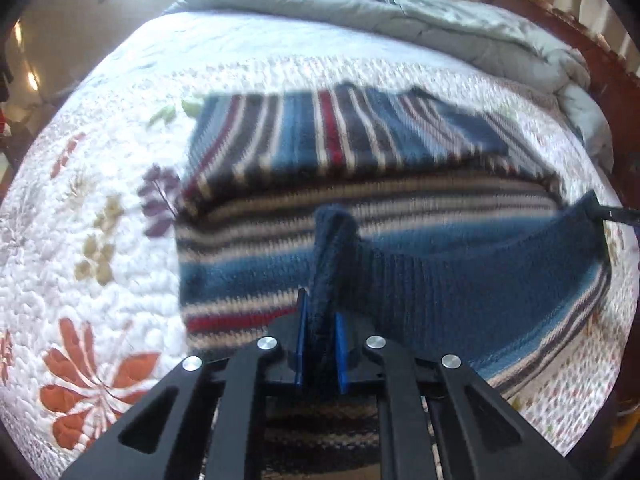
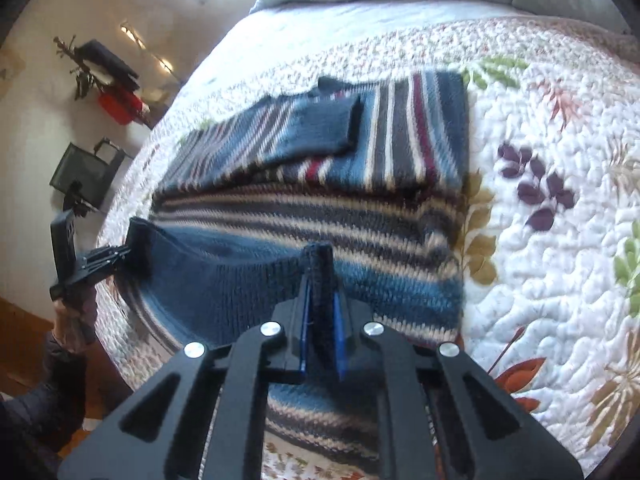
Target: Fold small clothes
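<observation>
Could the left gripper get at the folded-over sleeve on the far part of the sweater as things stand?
Probably not yet: the left gripper is shut on the dark blue hem of the striped sweater. The sleeve lies uncovered, but reaching it means letting go first.

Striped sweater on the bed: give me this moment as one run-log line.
stage: hem pinched for fold | left claw: shut on striped sweater dark blue hem | right claw: shut on same hem | sleeves: folded across sweater | surface: floral quilt
</observation>
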The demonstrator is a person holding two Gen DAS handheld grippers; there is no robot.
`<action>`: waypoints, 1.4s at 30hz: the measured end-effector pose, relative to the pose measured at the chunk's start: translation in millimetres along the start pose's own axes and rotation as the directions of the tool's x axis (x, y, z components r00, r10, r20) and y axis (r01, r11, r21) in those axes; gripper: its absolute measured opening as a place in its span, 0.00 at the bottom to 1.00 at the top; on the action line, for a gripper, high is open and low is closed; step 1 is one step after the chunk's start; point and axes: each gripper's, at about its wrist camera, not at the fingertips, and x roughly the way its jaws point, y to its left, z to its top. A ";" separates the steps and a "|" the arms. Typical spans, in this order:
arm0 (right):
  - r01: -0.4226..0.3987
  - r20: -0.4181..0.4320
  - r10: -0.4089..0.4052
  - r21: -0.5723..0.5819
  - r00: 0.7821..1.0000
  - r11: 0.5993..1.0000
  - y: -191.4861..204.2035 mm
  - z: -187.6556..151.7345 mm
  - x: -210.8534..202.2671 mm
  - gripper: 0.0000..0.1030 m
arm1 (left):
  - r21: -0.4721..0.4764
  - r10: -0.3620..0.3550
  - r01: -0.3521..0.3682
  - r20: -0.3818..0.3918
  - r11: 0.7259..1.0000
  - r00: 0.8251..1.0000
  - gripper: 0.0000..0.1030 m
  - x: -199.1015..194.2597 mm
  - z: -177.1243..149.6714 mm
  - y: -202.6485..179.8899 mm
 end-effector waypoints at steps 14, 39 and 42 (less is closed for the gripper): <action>0.142 0.095 -0.143 0.026 0.985 0.990 11.0 136.8 -5.5 0.08 | -0.132 0.070 -0.050 0.152 0.990 0.986 0.11 0.1 148.1 20.6; 0.387 -0.063 -0.382 0.104 0.922 0.916 -61.0 217.1 162.0 0.11 | -0.157 0.262 -0.262 -0.021 0.952 0.965 0.18 154.7 203.0 71.2; 0.363 -0.046 -0.360 0.100 0.932 0.926 -54.7 213.8 149.1 0.25 | -0.128 0.252 -0.251 -0.007 0.960 0.968 0.31 139.0 197.9 72.2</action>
